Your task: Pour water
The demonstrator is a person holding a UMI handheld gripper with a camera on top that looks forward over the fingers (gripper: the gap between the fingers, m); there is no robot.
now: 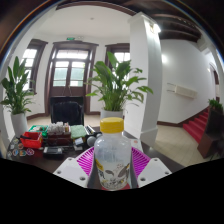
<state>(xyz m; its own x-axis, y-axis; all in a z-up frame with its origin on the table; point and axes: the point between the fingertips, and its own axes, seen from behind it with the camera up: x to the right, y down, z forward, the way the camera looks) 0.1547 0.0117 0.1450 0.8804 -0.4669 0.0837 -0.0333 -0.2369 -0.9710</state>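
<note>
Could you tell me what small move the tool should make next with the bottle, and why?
Probably carry the bottle toward a cup before tipping. It stands upright between the tool's pink pads, apparently gripped, its yellow cap still on, and no cup shows near it, only a cluttered table beyond.

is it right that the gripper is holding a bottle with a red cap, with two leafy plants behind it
Not quite. In the gripper view the bottle has a yellow cap, not a red one. The rest stands: the gripper has the bottle between its fingers, and two leafy plants stand behind it.
</note>
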